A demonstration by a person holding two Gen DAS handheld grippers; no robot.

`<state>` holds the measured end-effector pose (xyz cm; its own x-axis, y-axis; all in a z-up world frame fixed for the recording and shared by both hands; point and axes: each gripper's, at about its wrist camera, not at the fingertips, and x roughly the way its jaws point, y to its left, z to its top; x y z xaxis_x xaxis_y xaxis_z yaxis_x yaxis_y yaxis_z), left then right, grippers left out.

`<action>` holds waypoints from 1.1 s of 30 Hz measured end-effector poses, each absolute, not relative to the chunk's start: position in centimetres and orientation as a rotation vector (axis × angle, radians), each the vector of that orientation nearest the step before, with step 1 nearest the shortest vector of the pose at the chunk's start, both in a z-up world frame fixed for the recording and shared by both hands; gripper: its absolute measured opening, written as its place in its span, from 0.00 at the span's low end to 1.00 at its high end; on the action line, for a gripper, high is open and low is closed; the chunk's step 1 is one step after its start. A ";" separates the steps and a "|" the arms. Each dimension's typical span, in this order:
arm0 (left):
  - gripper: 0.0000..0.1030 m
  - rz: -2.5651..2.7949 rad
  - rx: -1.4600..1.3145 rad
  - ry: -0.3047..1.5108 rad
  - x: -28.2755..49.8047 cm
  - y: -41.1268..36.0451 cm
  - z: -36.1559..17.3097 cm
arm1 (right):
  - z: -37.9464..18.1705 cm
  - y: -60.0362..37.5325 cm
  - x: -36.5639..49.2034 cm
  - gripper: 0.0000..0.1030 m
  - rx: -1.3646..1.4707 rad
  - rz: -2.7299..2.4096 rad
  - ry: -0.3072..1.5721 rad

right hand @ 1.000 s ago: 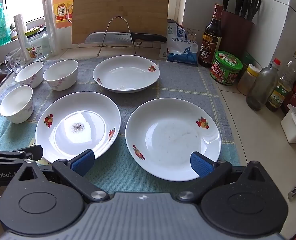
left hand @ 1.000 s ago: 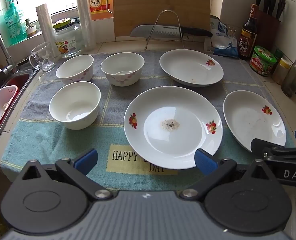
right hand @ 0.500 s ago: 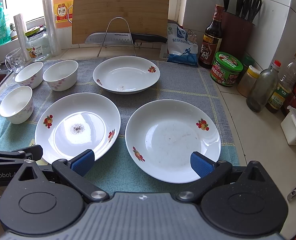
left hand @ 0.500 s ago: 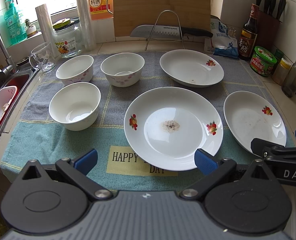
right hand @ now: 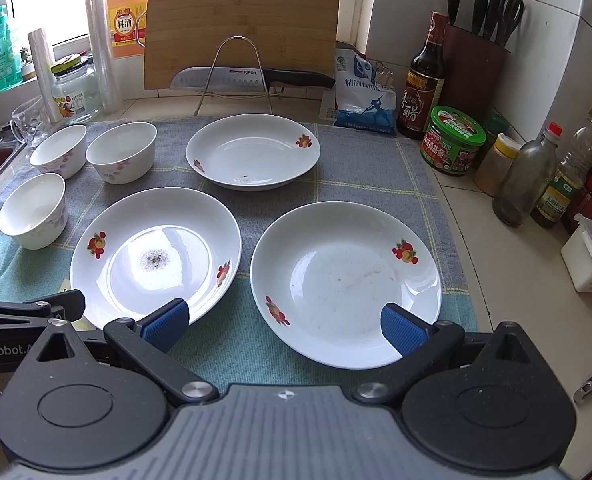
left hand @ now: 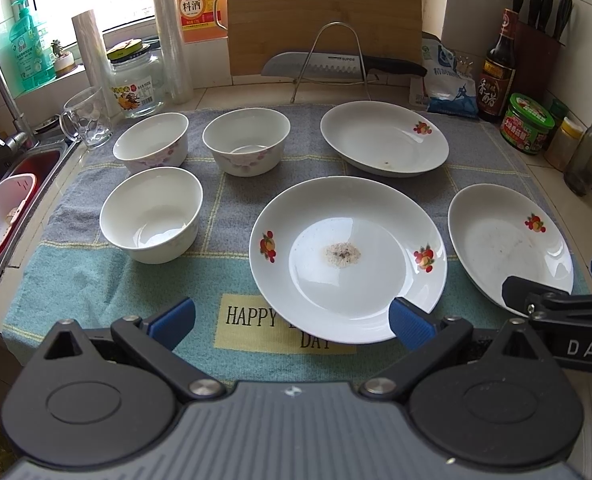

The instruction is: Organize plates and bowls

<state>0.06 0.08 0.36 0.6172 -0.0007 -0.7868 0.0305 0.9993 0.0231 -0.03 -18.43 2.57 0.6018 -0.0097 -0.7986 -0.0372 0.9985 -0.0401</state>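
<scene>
Three white plates with fruit prints lie on a towel: a middle plate (left hand: pixel 348 258) (right hand: pixel 156 256) with a speckled stain, a right plate (left hand: pixel 508 240) (right hand: pixel 346 282), and a far plate (left hand: pixel 384 138) (right hand: pixel 253 152). Three white bowls stand at the left: a near bowl (left hand: pixel 151 214) (right hand: pixel 33 210), a far-left bowl (left hand: pixel 151 142) (right hand: pixel 59 150) and a far-middle bowl (left hand: pixel 246 141) (right hand: pixel 121 151). My left gripper (left hand: pixel 292 320) is open just short of the middle plate's near rim. My right gripper (right hand: pixel 284 322) is open at the near rim of the right plate. Neither holds anything.
The towel (left hand: pixel 96 276) covers the counter. Behind it are a cutting board (left hand: pixel 324 12), a knife on a wire rack (left hand: pixel 336 66), a glass jar (left hand: pixel 136 82) and a mug (left hand: pixel 86 118). Bottles and jars (right hand: pixel 524 184) line the right wall. A sink (left hand: pixel 0 208) lies left.
Both grippers have drifted slightly, so the dishes sit a little lower in each view. No dish has moved and both grippers stay open.
</scene>
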 end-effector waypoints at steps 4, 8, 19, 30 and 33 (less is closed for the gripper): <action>0.99 -0.018 0.036 0.906 0.1 0.0 0.4 | 2.6 -18.4 0.0 1.00 -0.056 0.016 0.925; 0.99 -0.018 0.036 0.905 0.0 0.0 0.4 | 2.6 -18.4 0.0 1.00 -0.056 0.016 0.924; 0.99 -0.016 0.036 0.907 0.6 0.3 0.6 | 2.5 -18.4 0.0 1.00 -0.057 0.016 0.924; 0.99 -0.014 0.031 0.908 0.5 0.5 0.4 | 2.1 -18.3 0.0 1.00 -0.059 0.014 0.922; 0.99 -0.014 0.033 0.907 0.5 0.4 0.4 | 2.5 -18.2 0.1 1.00 -0.059 0.013 0.922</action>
<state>0.55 0.43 0.41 0.6159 0.0015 -0.7879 0.0264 0.9994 0.0226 0.07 -18.17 2.54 0.6044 -0.0139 -0.7966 -0.0366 0.9983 -0.0452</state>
